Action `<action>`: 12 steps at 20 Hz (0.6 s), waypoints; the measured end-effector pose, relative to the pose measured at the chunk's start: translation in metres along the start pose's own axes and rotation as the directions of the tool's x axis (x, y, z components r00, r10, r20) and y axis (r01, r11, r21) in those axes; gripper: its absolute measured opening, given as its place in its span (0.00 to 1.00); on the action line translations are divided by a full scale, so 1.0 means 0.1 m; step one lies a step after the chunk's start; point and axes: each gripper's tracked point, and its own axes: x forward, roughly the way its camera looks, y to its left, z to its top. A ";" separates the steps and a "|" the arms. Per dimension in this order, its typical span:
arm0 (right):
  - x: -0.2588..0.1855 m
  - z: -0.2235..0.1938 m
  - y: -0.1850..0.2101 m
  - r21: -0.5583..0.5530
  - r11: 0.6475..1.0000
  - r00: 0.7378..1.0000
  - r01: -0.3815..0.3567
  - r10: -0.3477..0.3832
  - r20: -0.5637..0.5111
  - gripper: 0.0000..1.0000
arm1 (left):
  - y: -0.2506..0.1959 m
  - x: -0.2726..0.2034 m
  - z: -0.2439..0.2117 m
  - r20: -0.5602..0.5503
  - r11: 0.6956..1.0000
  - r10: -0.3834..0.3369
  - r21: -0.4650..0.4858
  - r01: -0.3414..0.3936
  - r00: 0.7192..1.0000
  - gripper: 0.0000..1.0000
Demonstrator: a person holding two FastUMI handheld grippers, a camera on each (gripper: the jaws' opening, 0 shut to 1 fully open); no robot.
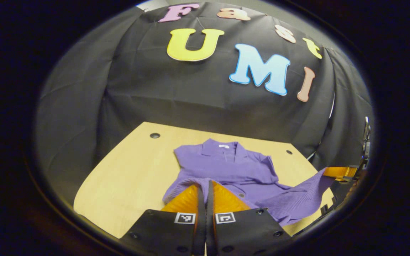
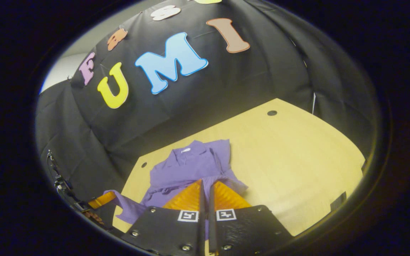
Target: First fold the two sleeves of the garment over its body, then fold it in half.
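At the bottom centre of the left gripper view, the left gripper (image 1: 205, 188) has its two fingers drawn together on the near hem of the purple garment (image 1: 233, 167), the fabric bunched up over the tips. The right gripper (image 2: 205, 187) at the bottom centre of the right gripper view is pinched the same way on its own corner of the hem, with a thin strip of purple running down between the fingers. Both hem corners seem lifted off the wooden table (image 1: 130, 174), and in the left gripper view the cloth stretches in a sagging band toward the lower right of the frame, where the other gripper holds it. Beyond the fingers, the garment's body lies flat in the middle of the table, sleeves apparently already laid over it, with the collar (image 1: 222, 146) at the far end toward the black cloth wall (image 1: 155, 92). This looks like the halving fold in progress. The risks from here: a thin pinch may slip if the hem is pulled taut, uneven travel of the two grippers would skew the fold, and dragging the body could undo the folded sleeves.
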 end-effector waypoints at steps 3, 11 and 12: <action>0.26 0.26 0.10 0.004 0.999 0.998 0.047 -0.047 0.034 0.04 | 0.19 0.36 0.28 0.010 0.999 -0.030 0.016 0.030 0.999 0.07; 0.78 0.70 0.52 -0.085 0.994 0.995 0.068 -0.062 0.075 0.04 | 0.39 0.99 0.85 0.046 0.998 -0.060 -0.025 0.061 0.997 0.07; 0.84 0.75 0.54 -0.098 0.993 0.996 0.064 -0.056 0.075 0.04 | 0.41 1.06 0.87 0.048 0.999 -0.043 -0.026 0.045 0.998 0.07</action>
